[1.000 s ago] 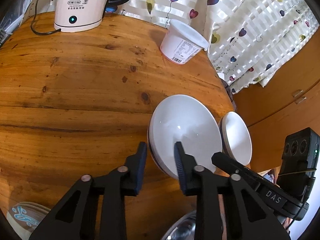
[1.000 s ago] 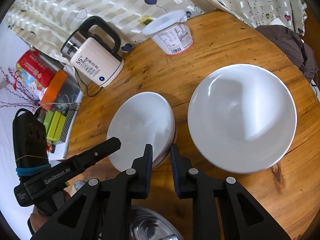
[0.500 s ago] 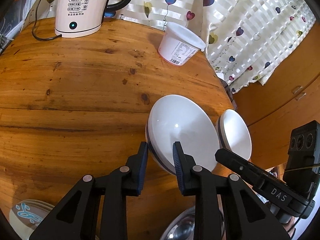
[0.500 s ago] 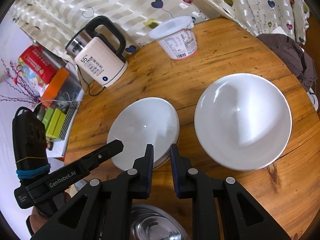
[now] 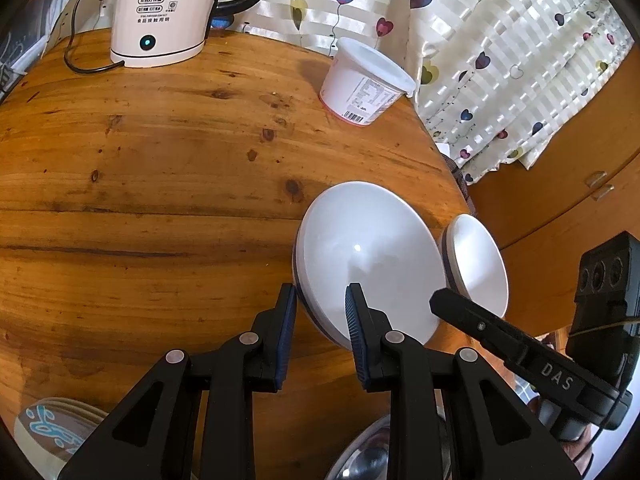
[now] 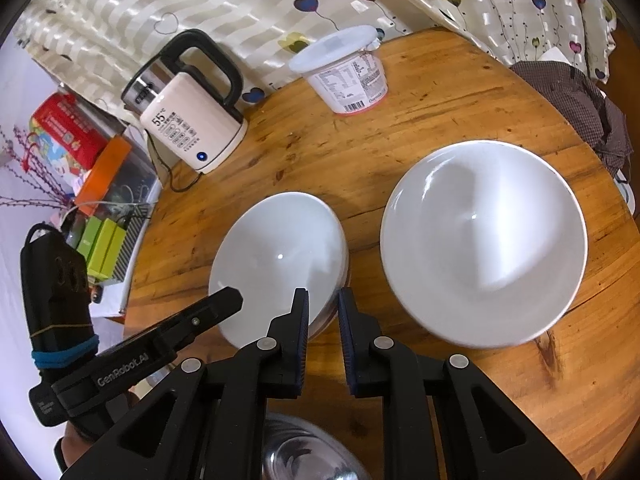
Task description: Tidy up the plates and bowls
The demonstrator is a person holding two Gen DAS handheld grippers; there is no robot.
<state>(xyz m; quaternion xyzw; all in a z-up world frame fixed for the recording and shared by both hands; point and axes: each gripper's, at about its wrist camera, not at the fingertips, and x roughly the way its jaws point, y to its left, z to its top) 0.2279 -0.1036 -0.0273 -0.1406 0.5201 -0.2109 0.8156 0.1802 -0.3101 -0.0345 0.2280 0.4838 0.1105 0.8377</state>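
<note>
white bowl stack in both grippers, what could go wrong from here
1. The left gripper and right gripper both pinch the stack of white ceramic bowls only at its near rim, so it could tip or slip.
2. A dark seam shows between the stacked bowls, so the lower one may slide out.
3. The large single white bowl sits close beside; a swing could knock it.

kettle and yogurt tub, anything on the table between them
Nothing: between the kettle and the tub lies bare wooden table, with curtain behind. Both wrist views show it.
</note>
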